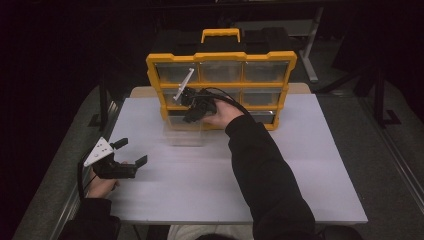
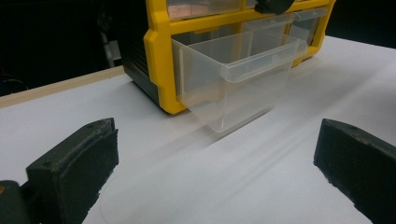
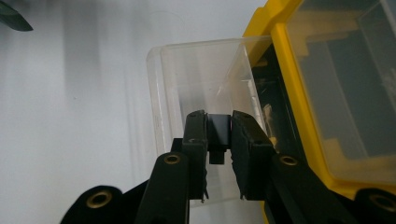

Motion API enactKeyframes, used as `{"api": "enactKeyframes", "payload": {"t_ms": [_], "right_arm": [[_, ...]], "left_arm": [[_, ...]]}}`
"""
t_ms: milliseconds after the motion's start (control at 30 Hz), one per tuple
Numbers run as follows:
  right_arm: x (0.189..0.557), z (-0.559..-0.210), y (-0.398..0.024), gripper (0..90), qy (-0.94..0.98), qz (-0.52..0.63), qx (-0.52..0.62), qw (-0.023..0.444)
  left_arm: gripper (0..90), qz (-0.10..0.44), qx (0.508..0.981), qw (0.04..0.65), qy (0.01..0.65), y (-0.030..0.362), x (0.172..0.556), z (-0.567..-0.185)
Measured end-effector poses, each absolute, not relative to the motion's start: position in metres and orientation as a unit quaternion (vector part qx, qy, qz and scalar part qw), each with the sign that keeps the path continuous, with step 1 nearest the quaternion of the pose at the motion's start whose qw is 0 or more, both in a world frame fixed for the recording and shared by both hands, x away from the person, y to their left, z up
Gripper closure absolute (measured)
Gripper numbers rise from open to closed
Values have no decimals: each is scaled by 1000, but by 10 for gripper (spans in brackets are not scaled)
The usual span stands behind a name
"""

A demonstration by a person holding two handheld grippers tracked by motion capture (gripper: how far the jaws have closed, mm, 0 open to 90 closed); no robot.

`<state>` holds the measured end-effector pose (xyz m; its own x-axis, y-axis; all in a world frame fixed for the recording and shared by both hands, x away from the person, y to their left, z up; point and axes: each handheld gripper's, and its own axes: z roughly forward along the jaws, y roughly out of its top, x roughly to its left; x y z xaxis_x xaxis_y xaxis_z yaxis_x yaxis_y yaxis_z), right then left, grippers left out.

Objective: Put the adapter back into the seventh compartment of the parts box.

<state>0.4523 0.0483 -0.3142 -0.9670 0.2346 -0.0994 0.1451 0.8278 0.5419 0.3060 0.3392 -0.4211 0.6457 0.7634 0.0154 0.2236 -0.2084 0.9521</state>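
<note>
Right gripper over open drawer, small black part clamped

Jaws narrow, holding 1 small black part above the clear drawer, which is pulled out of the yellow organizer directly below, apparently to receive it. Left gripper rests wide open, empty, the drawer ahead of it.

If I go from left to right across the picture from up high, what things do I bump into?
Left gripper, open near the table's left edge → clear drawer, pulled out of the bottom left slot → right gripper, above that drawer → right side of the yellow organizer.
</note>
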Motion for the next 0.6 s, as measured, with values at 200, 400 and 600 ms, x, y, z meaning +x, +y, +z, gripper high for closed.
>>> {"api": "enactKeyframes", "payload": {"t_ms": [200, 400, 600], "right_arm": [[457, -326, 58, 745, 954, 272, 100, 72], [461, -334, 63, 745, 956, 269, 93, 68], [462, -337, 64, 738, 957, 267, 96, 61]], "left_arm": [[0, 253, 735, 533, 336, 339, 306, -421], [0, 253, 736, 532, 334, 339, 306, -421], [0, 252, 736, 532, 334, 339, 307, -422]]}}
